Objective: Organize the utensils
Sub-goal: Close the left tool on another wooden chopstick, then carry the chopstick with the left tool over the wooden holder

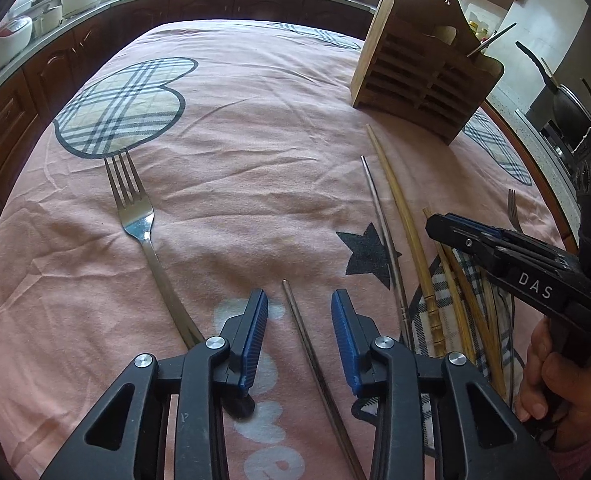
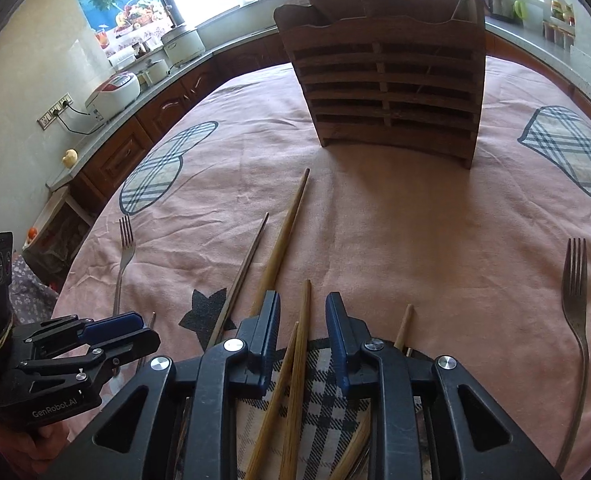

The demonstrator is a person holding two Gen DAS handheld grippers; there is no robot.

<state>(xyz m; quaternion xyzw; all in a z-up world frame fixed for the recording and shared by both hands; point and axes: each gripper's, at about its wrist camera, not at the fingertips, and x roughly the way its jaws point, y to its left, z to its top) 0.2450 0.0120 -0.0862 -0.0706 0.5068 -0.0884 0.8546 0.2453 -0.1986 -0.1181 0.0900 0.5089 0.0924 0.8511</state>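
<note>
A slatted wooden utensil holder (image 1: 423, 76) stands at the far right of the pink tablecloth; it also shows in the right wrist view (image 2: 387, 80), with utensil handles sticking out of its top. My left gripper (image 1: 299, 312) is open, low over a metal chopstick (image 1: 315, 360) that lies between its fingers. A fork (image 1: 135, 216) lies to its left. My right gripper (image 2: 302, 312) is open over two wooden chopsticks (image 2: 301, 344) lying between its fingers. More wooden chopsticks (image 1: 399, 216) and a metal one (image 1: 379, 208) lie beside. Another fork (image 2: 575, 304) lies right.
The pink tablecloth (image 1: 255, 120) with plaid hearts covers the table. Kitchen counters with rice cookers (image 2: 115, 92) and pots run along the far side. A wok (image 1: 571, 104) sits on a stove at the right. The left fork also shows in the right wrist view (image 2: 125, 256).
</note>
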